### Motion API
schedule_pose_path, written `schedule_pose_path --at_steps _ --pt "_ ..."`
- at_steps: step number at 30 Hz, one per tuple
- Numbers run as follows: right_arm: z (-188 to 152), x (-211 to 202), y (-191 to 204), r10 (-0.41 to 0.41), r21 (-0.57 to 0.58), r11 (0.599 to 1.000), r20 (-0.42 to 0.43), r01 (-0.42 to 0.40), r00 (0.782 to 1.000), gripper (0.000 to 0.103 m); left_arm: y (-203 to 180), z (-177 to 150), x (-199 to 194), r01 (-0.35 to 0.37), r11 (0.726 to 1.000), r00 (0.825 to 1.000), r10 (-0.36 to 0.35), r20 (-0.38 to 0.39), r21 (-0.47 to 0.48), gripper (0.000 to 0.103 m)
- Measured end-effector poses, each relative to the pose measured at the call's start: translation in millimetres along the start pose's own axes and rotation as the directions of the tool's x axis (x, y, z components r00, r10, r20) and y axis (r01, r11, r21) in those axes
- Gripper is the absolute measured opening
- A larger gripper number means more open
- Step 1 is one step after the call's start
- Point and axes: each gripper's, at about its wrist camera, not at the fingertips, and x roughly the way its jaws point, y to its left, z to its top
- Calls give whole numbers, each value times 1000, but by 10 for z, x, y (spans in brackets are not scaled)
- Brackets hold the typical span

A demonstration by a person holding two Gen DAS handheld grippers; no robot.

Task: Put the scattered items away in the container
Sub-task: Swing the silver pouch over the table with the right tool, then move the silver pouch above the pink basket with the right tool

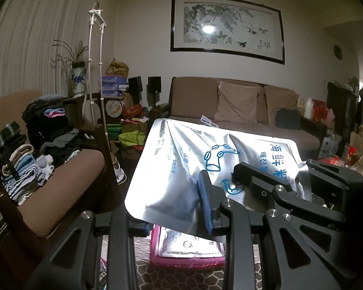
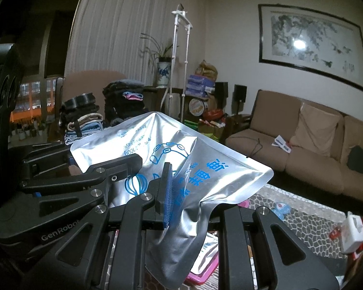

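A crumpled silver foil pouch with blue print [image 1: 181,159] hangs in the air, pinched by both the left gripper [image 1: 179,207] and the right gripper [image 2: 181,193]; below it a pink plastic basket [image 1: 188,262] already holds another flat silver packet [image 1: 188,245]; only the right wrist view shows a white bottle [image 2: 353,232] on the patterned rug [image 2: 302,207].

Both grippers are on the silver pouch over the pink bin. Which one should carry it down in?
Probably left. The left gripper pinches the silver pouch at its lower edge, directly above the pink bin. In the right wrist view the bin sits lower right of the right gripper.
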Motion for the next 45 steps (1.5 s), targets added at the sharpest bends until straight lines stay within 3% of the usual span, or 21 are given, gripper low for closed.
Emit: schedule_pose_path --at_steps 15,45 --pt "85 203 -108 -11 -24 1000 -83 9 996 15 -9 46 196 1 1000 998 0 -67 4 30" --pt "-78 630 -201 29 6 1000 -176 -29 984 15 75 -40 583 -22 999 981 27 -193 27 30"
